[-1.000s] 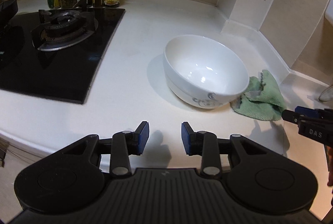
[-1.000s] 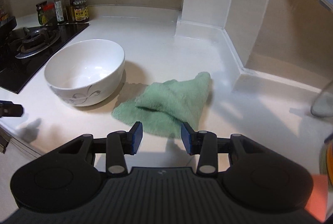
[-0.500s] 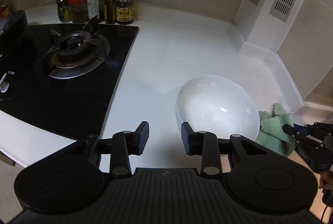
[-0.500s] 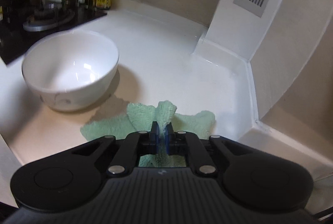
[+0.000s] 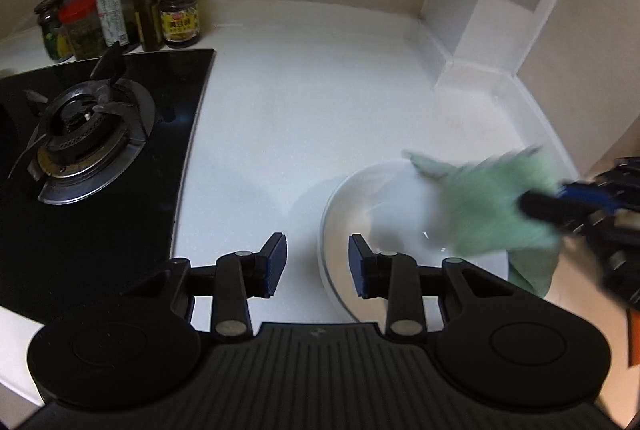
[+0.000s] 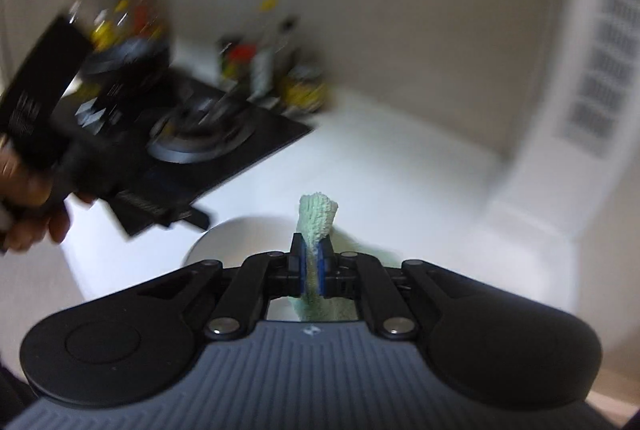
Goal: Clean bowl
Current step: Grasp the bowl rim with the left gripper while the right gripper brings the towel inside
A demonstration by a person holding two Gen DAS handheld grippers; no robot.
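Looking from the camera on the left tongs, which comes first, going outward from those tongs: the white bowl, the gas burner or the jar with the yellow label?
1. white bowl, right beside the open left tongs, on their right.
2. gas burner, further off to the left, on the black hob.
3. jar with the yellow label, farthest, back by the wall.

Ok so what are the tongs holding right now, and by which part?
The right tongs pinch a raised fold of the green cloth, the rest hanging over the white bowl. The left tongs are open and hold nothing.

White bowl (image 5: 360, 214) upright on counter, green cloth (image 5: 492, 206) (blurred) hanging over its rim
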